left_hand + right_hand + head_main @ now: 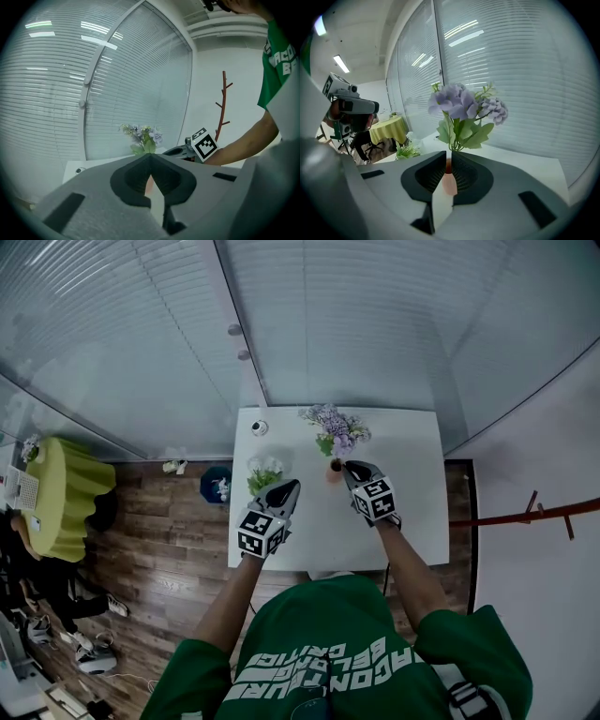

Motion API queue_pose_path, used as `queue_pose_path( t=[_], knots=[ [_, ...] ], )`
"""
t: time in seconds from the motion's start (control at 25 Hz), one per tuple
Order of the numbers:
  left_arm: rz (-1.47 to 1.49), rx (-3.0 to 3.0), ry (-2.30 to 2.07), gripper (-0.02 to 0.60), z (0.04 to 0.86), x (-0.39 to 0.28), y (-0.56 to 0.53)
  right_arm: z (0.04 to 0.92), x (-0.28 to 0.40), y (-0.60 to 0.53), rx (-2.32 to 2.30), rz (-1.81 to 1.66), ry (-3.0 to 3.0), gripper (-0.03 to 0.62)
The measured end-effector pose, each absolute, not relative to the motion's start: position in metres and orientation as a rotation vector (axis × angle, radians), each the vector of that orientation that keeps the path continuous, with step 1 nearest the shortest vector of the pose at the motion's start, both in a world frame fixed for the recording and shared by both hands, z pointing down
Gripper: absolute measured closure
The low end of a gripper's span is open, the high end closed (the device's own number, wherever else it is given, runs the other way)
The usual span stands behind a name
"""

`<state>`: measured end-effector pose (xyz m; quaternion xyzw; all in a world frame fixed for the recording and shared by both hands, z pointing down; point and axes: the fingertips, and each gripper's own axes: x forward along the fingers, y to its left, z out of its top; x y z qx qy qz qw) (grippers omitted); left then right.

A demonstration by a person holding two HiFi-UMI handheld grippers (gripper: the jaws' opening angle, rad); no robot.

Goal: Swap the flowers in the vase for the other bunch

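The purple flowers [336, 430] are seen standing in the pink vase [334, 474] on the white table [412, 512], and the white-flowered bunch [263, 471] is placed near its left. The left gripper [292, 485] and the right gripper [350, 466] are both held closed and empty, the right one just beside the vase.

I note the right gripper [449, 153] with its dark ribbed jaws closed together. Past their tips stands a small pink vase [449, 183] on the white table [525, 157], carrying purple blooms with broad green leaves [461, 110]. A bunch of white flowers with green leaves [407, 150] lies on the tabletop, left of the vase and apart from it.
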<state>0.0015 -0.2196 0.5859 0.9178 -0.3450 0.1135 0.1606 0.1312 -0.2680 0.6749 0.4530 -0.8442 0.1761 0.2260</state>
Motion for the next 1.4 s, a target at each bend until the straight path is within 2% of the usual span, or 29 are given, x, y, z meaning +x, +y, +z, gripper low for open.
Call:
queue_pose_path(
  t=[0.12, 0.24, 0.4, 0.76, 1.04, 1.4],
  knots=[
    [0.333, 2.597, -1.002, 0.575, 0.592, 0.004, -0.227, 0.69, 0.133, -0.28, 1.216, 0.508, -2.309, 0.572],
    [0.346, 2.581, -1.014, 0.575, 0.599, 0.005, -0.231, 0.704, 0.132, -0.288, 1.178, 0.535, -2.303, 0.521],
    [0.355, 2.559, -1.034, 0.575, 0.603, 0.001, -0.241, 0.713, 0.123, -0.301, 1.123, 0.57, -2.313, 0.497],
    [0.365, 2.525, -1.083, 0.575, 0.611, -0.004, -0.245, 0.721, 0.111, -0.315, 1.07, 0.578, -2.337, 0.499],
    [0.363, 2.506, -1.102, 0.575, 0.622, -0.006, -0.244, 0.726, 0.113, -0.315, 1.069, 0.544, -2.34, 0.549],
    [0.337, 2.523, -1.113, 0.575, 0.605, -0.014, -0.241, 0.704, 0.114, -0.314, 1.109, 0.5, -2.353, 0.562]
  ],
)
